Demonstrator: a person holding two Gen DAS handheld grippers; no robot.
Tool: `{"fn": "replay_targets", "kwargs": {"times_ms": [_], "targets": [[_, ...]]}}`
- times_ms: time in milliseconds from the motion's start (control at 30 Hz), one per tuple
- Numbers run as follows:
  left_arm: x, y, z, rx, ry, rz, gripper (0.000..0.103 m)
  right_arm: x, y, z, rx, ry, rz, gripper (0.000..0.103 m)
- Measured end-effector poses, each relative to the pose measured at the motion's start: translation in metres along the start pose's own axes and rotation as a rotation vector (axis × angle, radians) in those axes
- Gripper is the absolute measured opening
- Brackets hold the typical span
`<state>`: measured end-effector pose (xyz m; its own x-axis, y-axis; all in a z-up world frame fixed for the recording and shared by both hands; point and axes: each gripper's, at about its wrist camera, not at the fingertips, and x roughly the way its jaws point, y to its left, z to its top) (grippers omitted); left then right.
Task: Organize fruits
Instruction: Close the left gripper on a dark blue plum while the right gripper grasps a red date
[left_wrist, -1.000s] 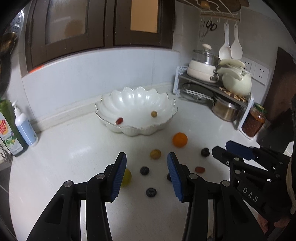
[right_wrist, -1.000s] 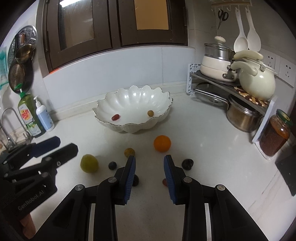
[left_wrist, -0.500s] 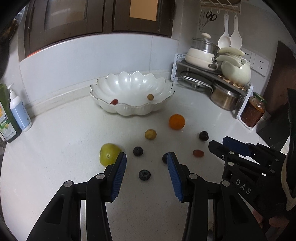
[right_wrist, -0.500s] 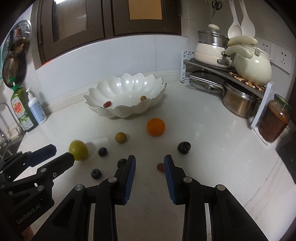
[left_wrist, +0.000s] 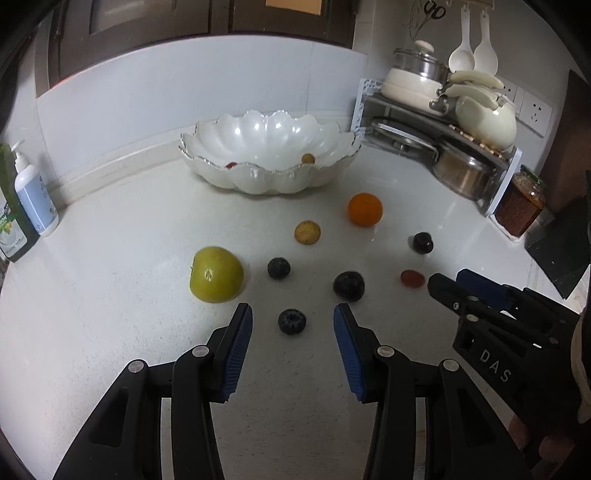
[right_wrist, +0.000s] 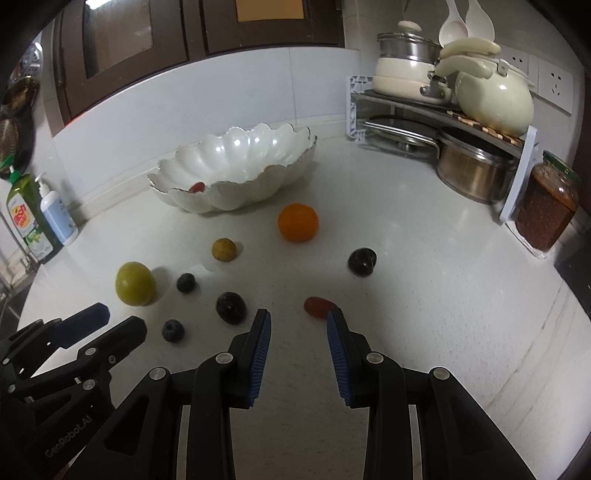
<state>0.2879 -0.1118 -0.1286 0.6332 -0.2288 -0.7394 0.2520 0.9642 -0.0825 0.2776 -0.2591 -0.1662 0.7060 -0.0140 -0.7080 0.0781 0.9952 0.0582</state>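
Fruit: orange (left_wrist: 365, 209), green fruit (left_wrist: 216, 274), blueberry (left_wrist: 291, 321) and red tomato (right_wrist: 318, 306) loose on desk (left_wrist: 110, 295); two small fruits in bowl (left_wrist: 269, 177)
Left tool (left_wrist: 293, 325): jaws apart, empty, just before blueberry
Right tool (right_wrist: 298, 325): jaws apart, empty, beside red tomato
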Motion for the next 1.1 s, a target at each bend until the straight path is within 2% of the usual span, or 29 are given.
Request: {"fn": "replay_targets", "kwargs": {"times_ms": [433,533,1100], "targets": [[0.031,-0.002,-0.005,-0.038,0.062,0.041,0.045,0.031,-0.011,0.004,0.041,0.022,-0.050,0.034],[0.035,-0.003,-0.005,-0.039,0.064,0.049,0.045,0.037,-0.013,0.005,0.052,0.030,-0.052,0.047],[0.054,-0.008,-0.006,-0.046,0.096,0.072,0.042,0.066,-0.020,0.006,0.077,0.074,-0.069,0.047]]}}
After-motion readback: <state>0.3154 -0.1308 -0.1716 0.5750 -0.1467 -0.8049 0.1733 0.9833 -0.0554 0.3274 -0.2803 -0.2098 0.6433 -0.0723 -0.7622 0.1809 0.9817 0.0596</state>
